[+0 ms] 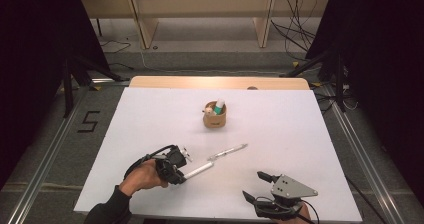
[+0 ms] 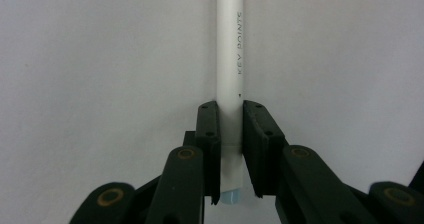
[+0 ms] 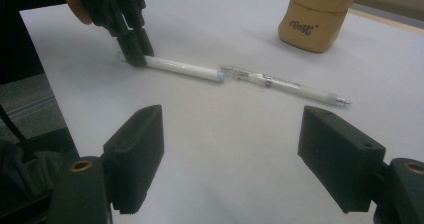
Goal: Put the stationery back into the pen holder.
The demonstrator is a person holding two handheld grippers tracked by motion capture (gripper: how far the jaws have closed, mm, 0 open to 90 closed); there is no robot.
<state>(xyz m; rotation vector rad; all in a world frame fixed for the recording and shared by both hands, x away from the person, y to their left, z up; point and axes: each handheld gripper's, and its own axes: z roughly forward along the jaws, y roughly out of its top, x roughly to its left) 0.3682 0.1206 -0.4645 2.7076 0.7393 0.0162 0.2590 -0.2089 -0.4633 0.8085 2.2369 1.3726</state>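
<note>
Jaws of the left gripper (image 2: 231, 149) stand nearly closed, their black pads pressed on both sides of a slim white plastic pen barrel (image 2: 231, 59) near its pale-blue end; in that gripper's own view the barrel runs straight toward twelve o'clock over the white sheet. In the high view the left gripper (image 1: 176, 170) sits at about seven o'clock on the desk (image 1: 150, 114), the barrel (image 1: 199, 170) lying flat and pointing toward two o'clock. Just beyond its far end, seemingly touching or nearly so, lies a clear-and-white click pen (image 1: 228, 151) with a metal tip, on the same slanting line.

The right gripper (image 1: 254, 185) rests near five o'clock, jaws spread wide with nothing between them; its own view looks across bare sheet to both pens (image 3: 186, 69).

The step in hand looks like the grasp on the white barrel: the pinch is made, the lift not begun. The next move likely calls for raising it level and carrying it toward the small tan pouch-like pen holder (image 1: 215, 118) at twelve o'clock of the desk's middle.

Count: two pens lying on the desk, one holder with at least a white-and-green item inside, two grippers.
</note>
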